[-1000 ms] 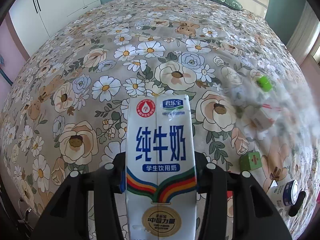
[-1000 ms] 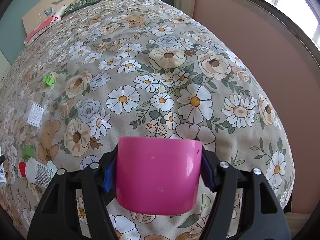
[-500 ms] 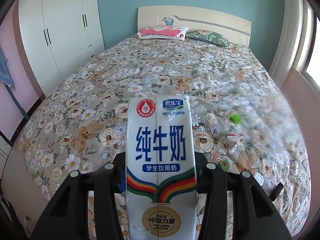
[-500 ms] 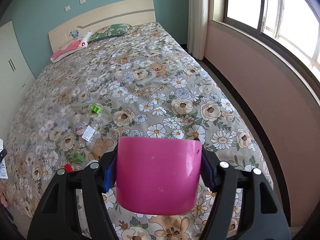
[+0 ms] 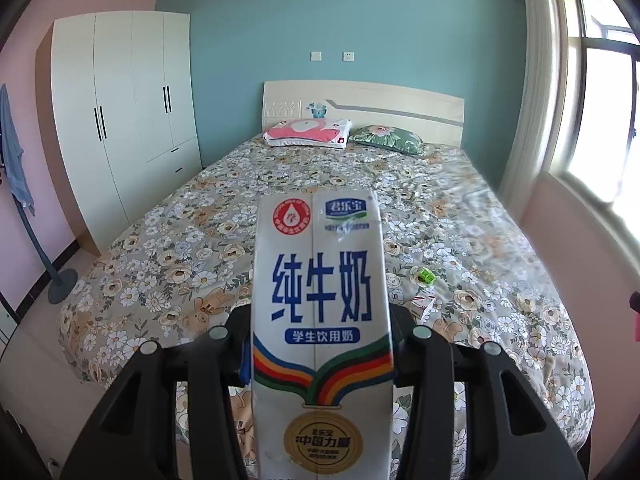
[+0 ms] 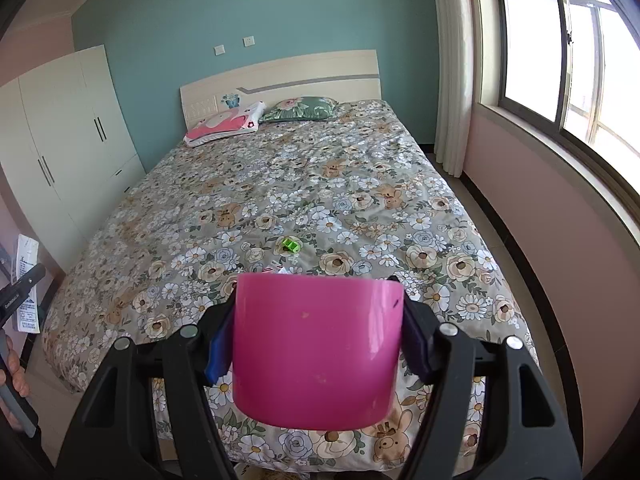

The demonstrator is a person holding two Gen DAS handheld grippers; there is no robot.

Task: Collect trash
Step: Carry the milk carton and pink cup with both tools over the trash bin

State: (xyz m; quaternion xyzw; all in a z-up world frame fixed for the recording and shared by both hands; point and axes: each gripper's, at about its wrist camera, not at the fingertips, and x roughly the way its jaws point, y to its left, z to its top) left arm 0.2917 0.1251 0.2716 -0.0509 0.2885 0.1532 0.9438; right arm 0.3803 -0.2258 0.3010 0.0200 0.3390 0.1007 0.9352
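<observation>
Left gripper (image 5: 320, 344) clamped on milk carton (image 5: 320, 320), upright, gripped by its sides. Right gripper (image 6: 316, 340) clamped on pink cup (image 6: 316, 350). Both raised off the bed (image 6: 280, 168), likely for carrying to a bin. Green scrap (image 6: 291, 245) and small box (image 5: 424, 306) left on the quilt.

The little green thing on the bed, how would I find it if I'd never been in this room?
Look at the big bed with the flowery cover. Go down from the pillows toward the foot end, and the little green thing lies on the cover there. A small white packet with red stripes lies close by, but this one is bright lime green and blocky.
</observation>
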